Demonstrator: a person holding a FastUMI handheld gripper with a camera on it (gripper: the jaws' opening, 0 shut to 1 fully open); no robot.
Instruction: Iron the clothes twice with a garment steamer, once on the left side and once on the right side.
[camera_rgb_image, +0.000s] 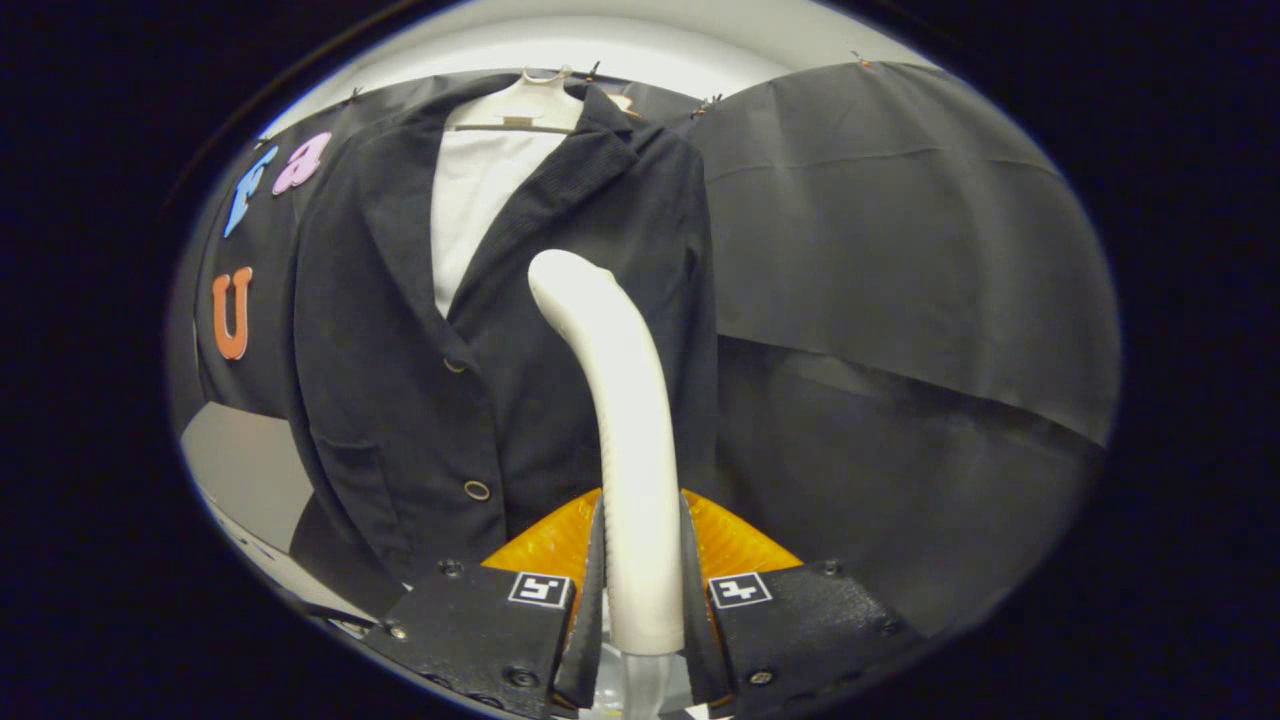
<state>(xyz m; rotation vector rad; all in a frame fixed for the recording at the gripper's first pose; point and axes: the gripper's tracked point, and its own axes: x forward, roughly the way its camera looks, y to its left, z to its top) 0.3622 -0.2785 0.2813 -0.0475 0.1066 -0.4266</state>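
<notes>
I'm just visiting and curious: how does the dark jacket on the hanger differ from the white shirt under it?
The dark jacket is the outer layer with lapels and round buttons; the white shirt shows no buttons and peeks out as a narrow strip between those lapels. The jacket's cloth is nearly black, the shirt's plain white. Both hang upright on the same pale hanger, beyond the white steamer that the gripper holds between its fingers.

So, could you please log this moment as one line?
gripper: shut on steamer | steamer: upright, head before jacket | jacket: on hanger, over white shirt
</notes>
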